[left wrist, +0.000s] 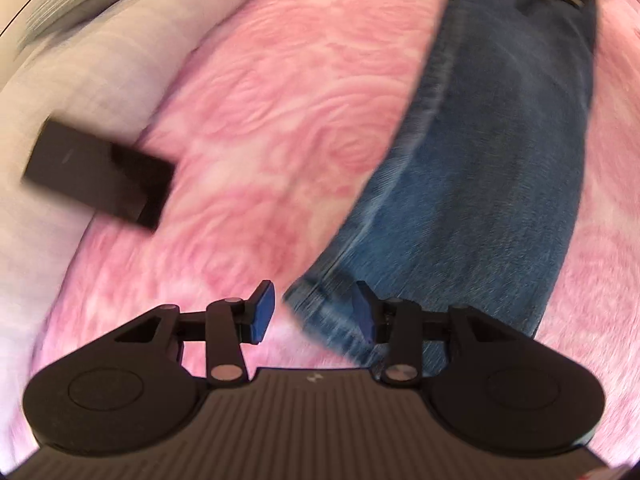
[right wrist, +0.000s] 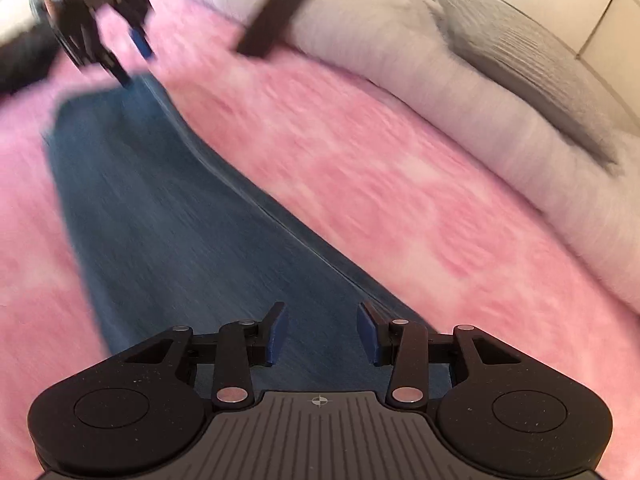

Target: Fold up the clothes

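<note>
Item: jeans [left wrist: 492,152], blue denim, lying flat as a long folded strip on the pink blanket [left wrist: 280,100] covering the bed.

Handling, as a judgement: soft but fairly heavy and thick; not slippery or fragile; likely sagging when lifted.

Best hold: the hem [left wrist: 320,312] and the far waistband end, pinching all layers.

Left hand-held gripper [left wrist: 314,312]: hovering partly open at the hem, holding nothing.

Right hand-held gripper [right wrist: 323,330]: partly open over the denim, gripping nothing.
</note>
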`<state>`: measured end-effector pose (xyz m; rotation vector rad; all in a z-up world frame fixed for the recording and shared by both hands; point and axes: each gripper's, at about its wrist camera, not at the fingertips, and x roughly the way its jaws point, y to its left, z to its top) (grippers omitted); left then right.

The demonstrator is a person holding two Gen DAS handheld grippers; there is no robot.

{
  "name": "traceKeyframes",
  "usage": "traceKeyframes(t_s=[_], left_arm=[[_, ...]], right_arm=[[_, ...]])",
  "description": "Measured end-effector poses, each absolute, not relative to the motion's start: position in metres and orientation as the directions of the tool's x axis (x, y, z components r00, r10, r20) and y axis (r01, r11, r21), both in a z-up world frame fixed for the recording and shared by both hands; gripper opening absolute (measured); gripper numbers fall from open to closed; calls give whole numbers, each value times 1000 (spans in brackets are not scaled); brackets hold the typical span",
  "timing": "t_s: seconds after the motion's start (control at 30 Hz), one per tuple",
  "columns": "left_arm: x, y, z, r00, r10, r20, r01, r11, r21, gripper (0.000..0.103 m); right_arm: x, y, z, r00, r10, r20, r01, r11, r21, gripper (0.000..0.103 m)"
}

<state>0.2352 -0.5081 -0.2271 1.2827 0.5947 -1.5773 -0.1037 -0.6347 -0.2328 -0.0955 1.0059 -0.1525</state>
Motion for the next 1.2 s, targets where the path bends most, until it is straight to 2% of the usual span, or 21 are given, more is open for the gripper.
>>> traceKeyframes(t_s=[0.13, 0.2, 0.27, 0.37, 0.47, 0.7, 0.73, 0.77, 0.8, 0.83, 0.87, 0.9, 1.03, 1.1, 1.2], left_arm=[[247, -474, -215, 105, -390, -915, 973, -148, 175, 38], [247, -444, -209, 107, -398, -911, 994, 29, 104, 38], [246, -414, -208, 53, -429, -902, 978, 203, -39, 38], [235, -380, -222, -14, -482, -876, 892, 390, -228, 37], [223, -362, -245, -60, -541, -839, 782, 497, -376, 35], [232, -349, -276, -40, -729, -683, 466, 591, -658, 33], [234, -349, -280, -41, -738, -673, 427, 596, -680, 32], [236, -349, -283, -35, -743, -669, 397, 604, -691, 21], [235, -348, -283, -25, -745, -666, 386, 607, -694, 4], [233, -348, -283, -14, -748, -664, 378, 610, -696, 1], [229, -345, -276, 18, -749, -662, 395, 614, -684, 1], [223, -342, -267, 51, -751, -659, 419, 615, -668, 1], [195, -329, -241, 131, -726, -675, 461, 648, -607, 1], [193, -326, -257, 133, -685, -716, 421, 693, -585, 4], [204, -330, -280, 107, -660, -744, 397, 714, -576, 10]], right_arm=[[-57, -613, -223, 593, 5, -806, 28, 999, 27, 42], [-27, -605, -220, 614, 77, -785, -14, 996, 87, 42], [7, -597, -218, 622, 137, -771, -63, 990, 126, 42], [54, -584, -224, 592, 198, -781, -146, 980, 137, 42], [99, -571, -232, 544, 235, -806, -221, 966, 133, 42], [162, -546, -255, 441, 238, -866, -312, 945, 101, 42], [168, -546, -259, 427, 238, -873, -310, 945, 106, 41], [174, -546, -262, 411, 240, -880, -306, 945, 115, 41], [179, -546, -265, 395, 242, -886, -301, 945, 123, 41], [181, -545, -267, 382, 243, -891, -297, 946, 131, 26], [181, -545, -266, 372, 254, -893, -299, 943, 143, 15], [180, -542, -262, 370, 254, -893, -305, 942, 142, 13], [171, -528, -242, 383, 299, -874, -388, 911, 142, 13], [174, -520, -250, 368, 295, -882, -413, 902, 130, 13], [178, -512, -267, 393, 216, -894, -406, 913, 43, 14]])
